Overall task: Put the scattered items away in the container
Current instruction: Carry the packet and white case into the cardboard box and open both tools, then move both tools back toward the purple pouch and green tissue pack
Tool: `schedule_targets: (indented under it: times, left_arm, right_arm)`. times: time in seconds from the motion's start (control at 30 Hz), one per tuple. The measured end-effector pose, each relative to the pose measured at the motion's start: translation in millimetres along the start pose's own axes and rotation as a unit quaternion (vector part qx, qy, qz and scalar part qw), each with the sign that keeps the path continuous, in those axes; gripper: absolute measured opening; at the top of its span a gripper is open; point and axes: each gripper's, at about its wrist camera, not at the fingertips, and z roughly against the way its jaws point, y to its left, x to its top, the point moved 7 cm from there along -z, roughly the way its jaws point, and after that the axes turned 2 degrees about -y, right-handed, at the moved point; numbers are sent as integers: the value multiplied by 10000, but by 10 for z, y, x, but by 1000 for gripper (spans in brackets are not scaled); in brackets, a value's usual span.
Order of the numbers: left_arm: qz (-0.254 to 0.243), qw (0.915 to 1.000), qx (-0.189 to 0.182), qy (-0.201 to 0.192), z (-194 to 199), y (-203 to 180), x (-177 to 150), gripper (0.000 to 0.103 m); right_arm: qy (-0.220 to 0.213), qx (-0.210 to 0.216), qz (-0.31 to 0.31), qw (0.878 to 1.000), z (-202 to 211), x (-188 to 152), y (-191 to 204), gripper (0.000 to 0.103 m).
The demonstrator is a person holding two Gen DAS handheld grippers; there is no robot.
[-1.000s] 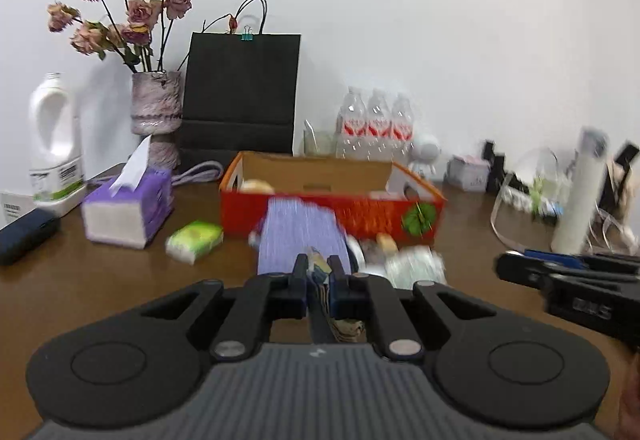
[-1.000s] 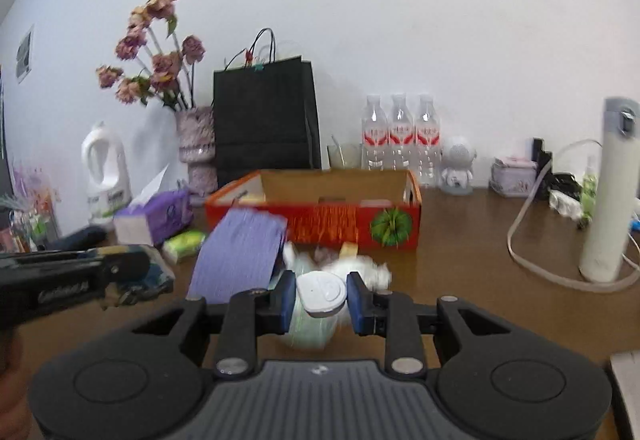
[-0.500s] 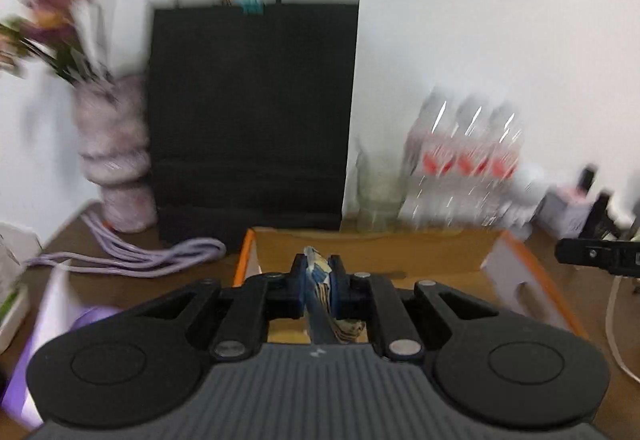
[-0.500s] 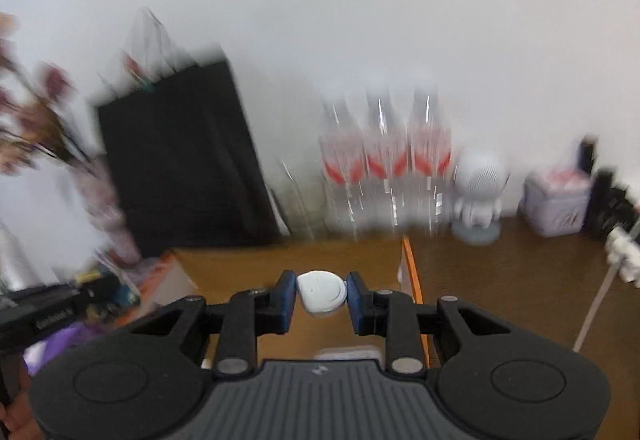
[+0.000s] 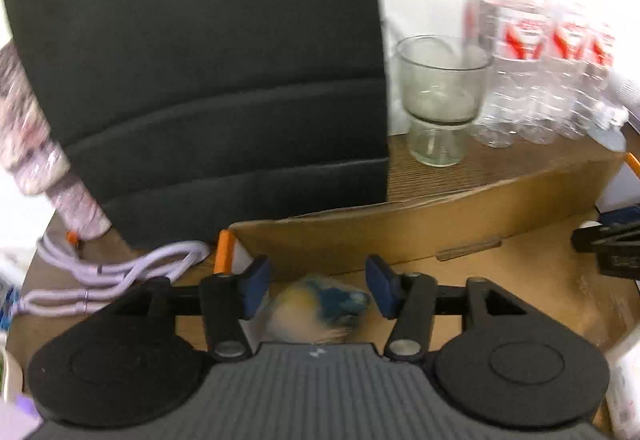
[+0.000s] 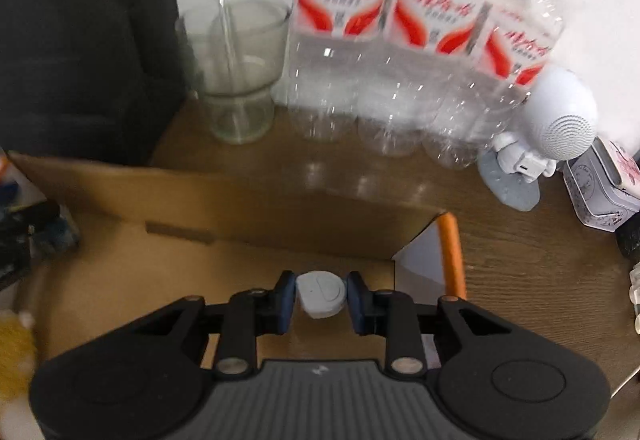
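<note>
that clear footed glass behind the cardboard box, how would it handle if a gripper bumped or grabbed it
The footed glass is probably top-heavy: its wide bowl sits on a narrower base, so a bump near the rim might tip it. The smooth clear walls would likely be slippery and breakable. The water bottles right beside it leave little room.

1. I see a black paper bag [image 5: 192,71] standing upright at the back left of the wooden table [image 6: 520,260].
2. Just right of it I make out a clear glass cup [image 5: 438,95] with a thin rod [image 6: 227,35] leaning inside.
3. Three water bottles [image 6: 400,51] with red labels stand in a row beside the cup.
4. A small white figurine [image 6: 536,135] stands right of the bottles, with a small tin [image 6: 604,183] beyond it.
5. Lilac cords [image 5: 116,272] lie by a mottled vase [image 5: 36,155] at far left.
</note>
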Motion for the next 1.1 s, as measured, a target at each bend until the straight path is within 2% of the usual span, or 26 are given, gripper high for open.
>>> schedule_targets:
  times: [0.1, 0.17, 0.23, 0.27, 0.33, 0.43, 0.57, 0.63, 0.67, 0.7, 0.77, 0.83, 0.97, 1.1]
  left_arm:
    - [-41, 9999, -32, -130, 121, 52, 43, 56]
    - [57, 9998, -50, -179, 247, 125, 96, 57]
    - [146, 9997, -51, -211, 395, 194, 137, 62]
    - [196, 9996, -32, -194, 474, 229, 146, 70]
    - [356, 9993, -92, -61, 617, 290, 120, 77]
    - [551, 9980, -293, 115, 846, 331, 54, 81]
    - [715, 9972, -199, -64, 1303, 390, -2, 89]
    - [905, 9948, -58, -457, 1614, 418, -26, 94]
    - [952, 9921, 14, -812, 1797, 420, -58, 99]
    - [927, 9888, 65, -1164, 1928, 439, -67, 100]
    - [774, 9797, 232, -1835, 2213, 397, -115, 101]
    - [775, 9727, 470, -2138, 2429, 367, -186, 101]
    - [994, 9583, 463, -2641, 2881, 344, -423, 103]
    - [497, 9470, 722, -3089, 3342, 206, -783, 103]
  right_arm:
    - [5, -146, 23, 9999, 25, -6, -15, 33]
    - [-36, -184, -161, 9997, 124, 38, -74, 49]
    - [-124, -37, -360, 9993, 305, 76, -121, 55]
    - [-149, 57, -413, 9990, 398, 85, -130, 55]
    - [-200, 243, -488, 9983, 637, 84, -144, 56]
    - [-360, 414, -601, 9967, 1001, 34, -169, 58]
    - [-590, 623, -636, 9943, 1475, -106, -145, 59]
    - [-1016, 742, -658, 9899, 1748, -199, -135, 62]
    - [-1322, 852, -660, 9853, 1885, -269, -127, 73]
    - [-1631, 932, -652, 9800, 2024, -368, -105, 78]
    - [-2136, 979, -646, 9699, 2232, -561, -33, 81]
    - [-2374, 981, -658, 9642, 2363, -697, -4, 81]
    - [-2928, 1016, -858, 9469, 2683, -924, -14, 82]
    - [-3049, 1278, -810, 9403, 2837, -1259, 71, 86]
